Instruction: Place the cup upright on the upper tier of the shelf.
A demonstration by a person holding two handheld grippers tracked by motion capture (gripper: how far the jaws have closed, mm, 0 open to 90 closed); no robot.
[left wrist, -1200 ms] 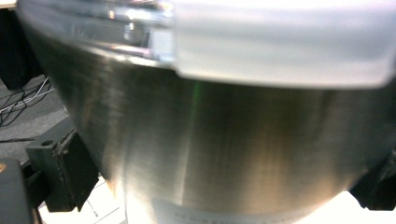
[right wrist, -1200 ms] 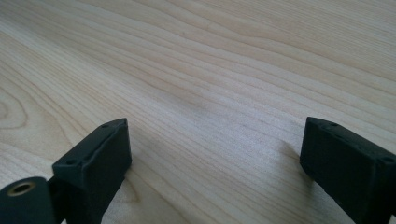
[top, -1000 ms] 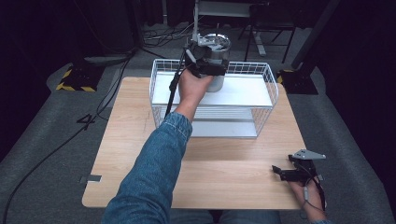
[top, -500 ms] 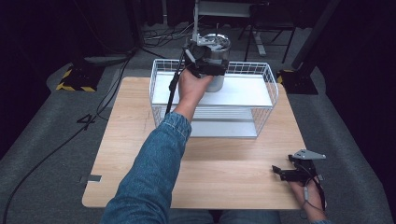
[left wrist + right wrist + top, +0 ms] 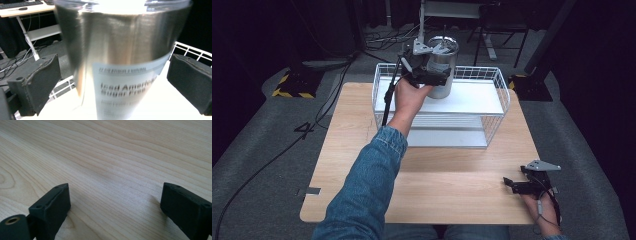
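A steel tumbler with a clear lid and a white printed label stands upright on the white upper shelf of a wire rack, towards its back. My left gripper reaches over the rack and is open, with one jaw on each side of the tumbler. In the left gripper view the tumbler stands close between the pads, with a gap on both sides. My right gripper rests low at the table's front right. It is open over bare wood, with nothing between its fingers.
The wooden table carries the rack at its far middle, which has a lower shelf under the upper one. Beyond the table are a white desk frame, floor cables and a yellow-black striped block.
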